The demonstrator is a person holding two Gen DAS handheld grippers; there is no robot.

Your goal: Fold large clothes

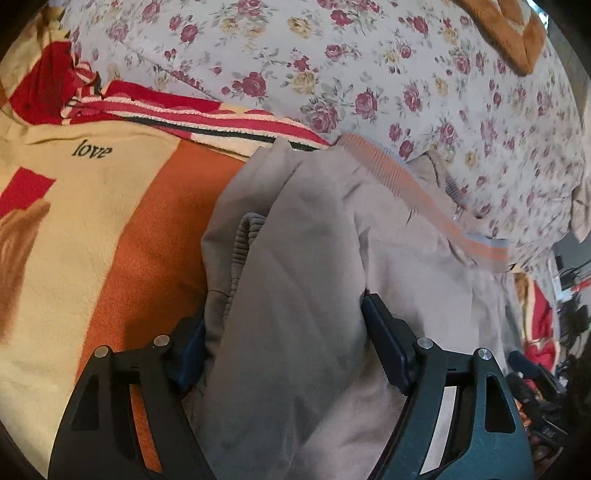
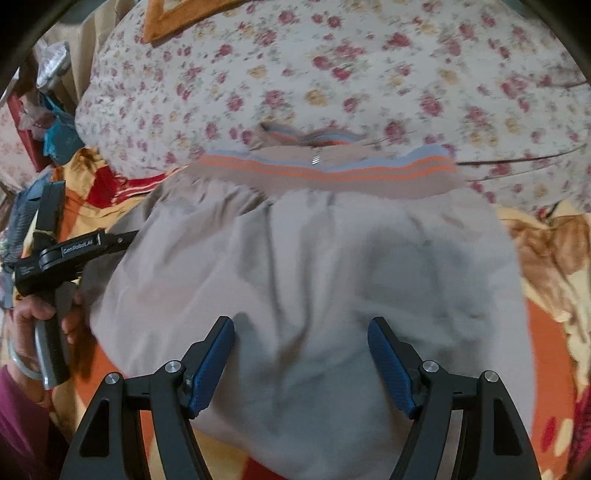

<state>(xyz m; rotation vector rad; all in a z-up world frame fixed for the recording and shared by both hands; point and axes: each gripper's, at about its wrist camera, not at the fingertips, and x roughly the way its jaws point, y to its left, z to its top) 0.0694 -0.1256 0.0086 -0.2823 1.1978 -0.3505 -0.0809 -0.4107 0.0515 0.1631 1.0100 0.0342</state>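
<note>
A taupe jacket (image 2: 314, 266) with an orange-and-blue striped ribbed hem (image 2: 332, 166) lies folded on the bed. In the left wrist view a fold of the jacket (image 1: 295, 295), with a ribbed cuff (image 1: 247, 236) beside it, fills the gap between the wide-set pads of my left gripper (image 1: 284, 328). The left gripper also shows in the right wrist view (image 2: 122, 236), held by a hand at the jacket's left edge. My right gripper (image 2: 301, 332) is open and empty, hovering over the jacket's near part.
An orange, yellow and red blanket (image 1: 110, 221) with the word "love" covers the bed. A floral quilt (image 2: 332, 74) lies behind the jacket. An orange cushion (image 1: 509, 33) sits at the far edge. Clutter (image 2: 44, 110) is at far left.
</note>
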